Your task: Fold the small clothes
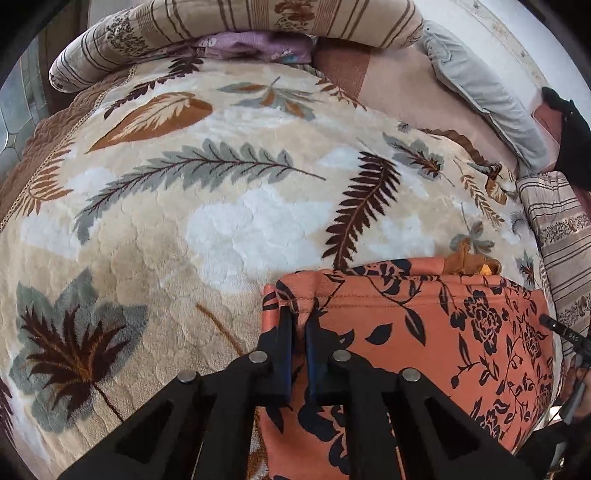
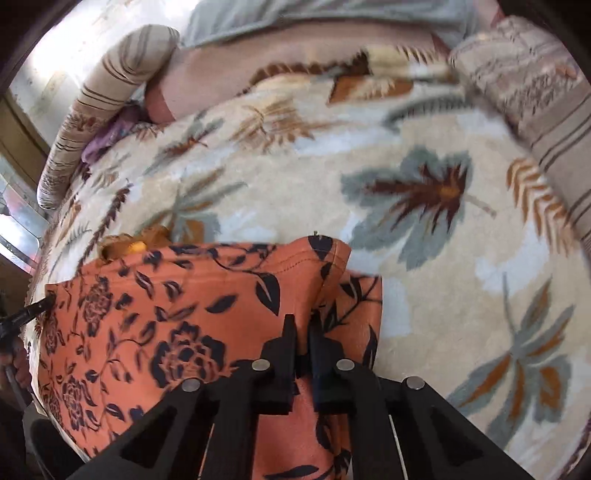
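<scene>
An orange garment with a black flower print point(image 1: 424, 332) lies on a cream leaf-pattern blanket point(image 1: 221, 206). My left gripper point(image 1: 300, 314) is shut on its left corner near the stitched hem. In the right wrist view the same garment point(image 2: 184, 314) fills the lower left, and my right gripper point(image 2: 303, 325) is shut on its right corner. Each gripper's tip shows at the far edge of the other view, the right one in the left wrist view point(image 1: 554, 326) and the left one in the right wrist view point(image 2: 37, 308). A small yellow-brown cloth piece point(image 1: 472, 263) sticks out behind the garment's top edge.
Striped rolled quilts point(image 1: 229, 26) lie along the far edge and another at the right point(image 1: 561, 236). A grey pillow point(image 1: 480, 92) and a purple cloth point(image 1: 258, 48) lie at the back. A tiled floor point(image 1: 14, 110) shows past the left side.
</scene>
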Motion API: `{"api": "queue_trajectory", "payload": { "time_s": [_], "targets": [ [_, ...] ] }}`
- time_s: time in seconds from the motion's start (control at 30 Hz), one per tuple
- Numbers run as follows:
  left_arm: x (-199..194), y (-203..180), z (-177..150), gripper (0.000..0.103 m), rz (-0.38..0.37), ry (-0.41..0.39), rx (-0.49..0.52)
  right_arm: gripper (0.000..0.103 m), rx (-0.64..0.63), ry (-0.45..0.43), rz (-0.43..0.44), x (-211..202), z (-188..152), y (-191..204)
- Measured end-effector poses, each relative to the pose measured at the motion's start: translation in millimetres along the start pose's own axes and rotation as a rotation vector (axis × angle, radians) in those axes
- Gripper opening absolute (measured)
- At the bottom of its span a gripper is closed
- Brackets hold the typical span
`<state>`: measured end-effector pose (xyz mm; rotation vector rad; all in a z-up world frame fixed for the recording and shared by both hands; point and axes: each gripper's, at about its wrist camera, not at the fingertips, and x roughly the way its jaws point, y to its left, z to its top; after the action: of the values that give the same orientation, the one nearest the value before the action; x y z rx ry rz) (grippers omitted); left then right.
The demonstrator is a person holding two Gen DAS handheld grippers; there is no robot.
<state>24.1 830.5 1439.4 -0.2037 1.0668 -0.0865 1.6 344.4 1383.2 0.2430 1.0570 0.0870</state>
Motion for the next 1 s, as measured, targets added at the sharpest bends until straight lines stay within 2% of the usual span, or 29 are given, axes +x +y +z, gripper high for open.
{"api": "queue_trajectory", "payload": {
  "time_s": [0.17, 0.27, 0.3, 0.37, 0.4, 0.43, 0.47, 0.53, 0.6, 0.67, 0.73, 0.77, 0.8, 0.83, 0.93, 0.97, 1.0],
  "targets": [
    [-39, -19, 6, 0.005, -0.026, -0.123, 0.071, 0.006, 0.003, -0.139, -0.045, -55, -2, 4],
    [-30, -25, 13, 0.005, -0.008, -0.119, 0.088, 0.006, 0.034, -0.160, -0.073, -63, -7, -5],
    [-19, -23, 15, 0.005, 0.002, -0.097, 0.078, 0.006, 0.055, -0.149, -0.077, -57, -8, -11],
    [15, -19, 16, 0.008, 0.041, 0.000, 0.072, 0.006, 0.094, -0.096, -0.087, -34, -12, -21],
    [30, -17, 15, 0.011, 0.084, 0.030, 0.070, 0.009, 0.123, -0.033, -0.080, -14, -15, -27],
    [37, -15, 15, 0.013, 0.102, 0.027, 0.071, 0.010, 0.150, 0.015, -0.063, 3, -18, -33],
    [36, -15, 15, 0.014, 0.103, 0.003, 0.069, 0.013, 0.172, 0.011, -0.048, 11, -21, -38],
    [25, -13, 17, 0.019, 0.088, -0.014, 0.054, 0.029, 0.202, -0.030, -0.050, 1, -22, -42],
    [6, -14, 19, 0.024, 0.100, -0.063, 0.063, 0.056, 0.230, -0.059, -0.055, -12, -21, -46],
    [-19, -14, 16, 0.026, 0.104, -0.116, 0.074, 0.059, 0.247, -0.105, -0.074, -29, -19, -46],
    [-43, -16, 9, 0.035, 0.077, -0.152, 0.076, 0.059, 0.265, -0.162, -0.015, -48, -14, -42],
    [-53, -18, 2, 0.039, 0.074, -0.161, 0.078, 0.060, 0.269, -0.178, 0.052, -55, -10, -37],
    [-62, -20, -5, 0.048, 0.062, -0.167, 0.080, 0.066, 0.269, -0.171, 0.118, -56, -8, -31],
    [-68, -22, -12, 0.054, 0.043, -0.171, 0.083, 0.068, 0.267, -0.149, 0.188, -53, -5, -26],
    [-77, -32, -39, 0.058, -0.015, -0.162, 0.091, 0.069, 0.258, -0.038, 0.440, -23, 1, -12],
    [-72, -36, -47, 0.059, -0.032, -0.135, 0.091, 0.069, 0.278, 0.000, 0.433, -8, 1, -16],
    [-64, -37, -55, 0.059, -0.036, -0.109, 0.081, 0.069, 0.333, 0.016, 0.325, 8, -2, -31]
  ]
}}
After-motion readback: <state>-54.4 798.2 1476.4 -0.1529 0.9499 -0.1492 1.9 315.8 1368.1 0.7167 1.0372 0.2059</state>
